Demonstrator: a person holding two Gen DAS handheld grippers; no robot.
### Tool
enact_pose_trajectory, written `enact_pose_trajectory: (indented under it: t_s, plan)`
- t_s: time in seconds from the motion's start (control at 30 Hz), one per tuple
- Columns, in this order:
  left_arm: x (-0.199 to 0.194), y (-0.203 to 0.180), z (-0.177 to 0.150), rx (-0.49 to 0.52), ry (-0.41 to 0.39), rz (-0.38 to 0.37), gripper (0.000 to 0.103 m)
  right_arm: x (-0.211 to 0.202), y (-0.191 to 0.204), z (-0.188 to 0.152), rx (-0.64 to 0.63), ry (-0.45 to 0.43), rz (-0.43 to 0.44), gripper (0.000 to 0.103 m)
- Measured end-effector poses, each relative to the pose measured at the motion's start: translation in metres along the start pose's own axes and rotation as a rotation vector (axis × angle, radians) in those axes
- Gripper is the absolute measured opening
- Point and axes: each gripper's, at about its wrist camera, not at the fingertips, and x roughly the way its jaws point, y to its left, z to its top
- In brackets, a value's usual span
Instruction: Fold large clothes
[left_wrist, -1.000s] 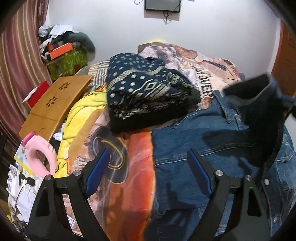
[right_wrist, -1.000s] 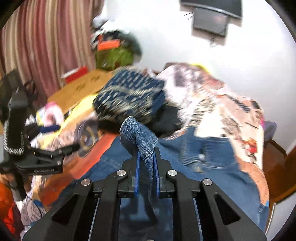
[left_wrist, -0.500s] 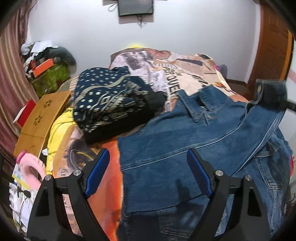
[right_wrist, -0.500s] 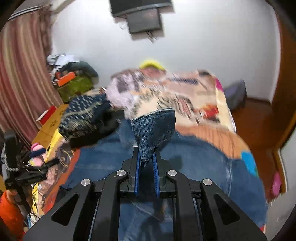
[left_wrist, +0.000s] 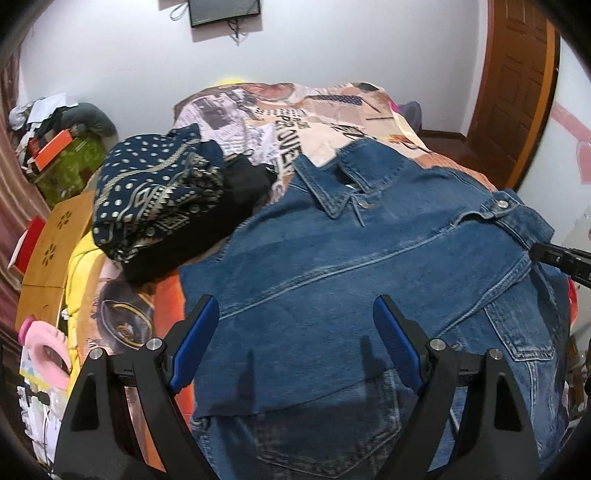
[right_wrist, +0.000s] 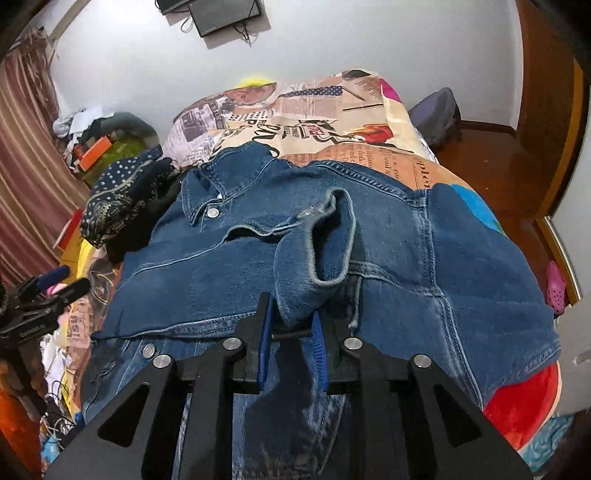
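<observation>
Denim jacket (left_wrist: 369, 266) spread across bed (left_wrist: 332, 110), collar toward wall. My right gripper (right_wrist: 291, 332): fingers narrow, sleeve cuff (right_wrist: 317, 254) between them. My left gripper (left_wrist: 295, 339) above jacket, fingers wide, holding nothing. Patterned folded pile (left_wrist: 155, 195) just beside collar.

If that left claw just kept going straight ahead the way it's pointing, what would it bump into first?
Most likely the denim jacket. The left claw is open and empty, aimed over the jacket's flat back panel on the bed. Depth is hard to judge, but nothing else shows between them.
</observation>
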Motion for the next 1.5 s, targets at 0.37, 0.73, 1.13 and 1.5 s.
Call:
enact_pose_trajectory:
  t_s: [0.37, 0.73, 1.13, 1.5]
  plan:
    - [-0.001, -0.036, 0.021, 0.065, -0.02, -0.033, 0.085, -0.049, -0.041, -0.004, 0.085, -0.075, -0.107, 0.032]
    - [-0.004, -0.073, 0.054, 0.102, -0.064, -0.098, 0.085, -0.096, -0.147, -0.028, 0.479, -0.174, -0.237, 0.067]
    - [0.015, -0.107, 0.059, 0.145, -0.03, -0.131, 0.085, -0.053, -0.213, -0.06, 0.751, -0.053, -0.116, 0.067]
    - [0.023, -0.103, 0.057, 0.116, -0.006, -0.132, 0.085, -0.02, -0.251, -0.053, 0.836, -0.05, -0.044, 0.069]
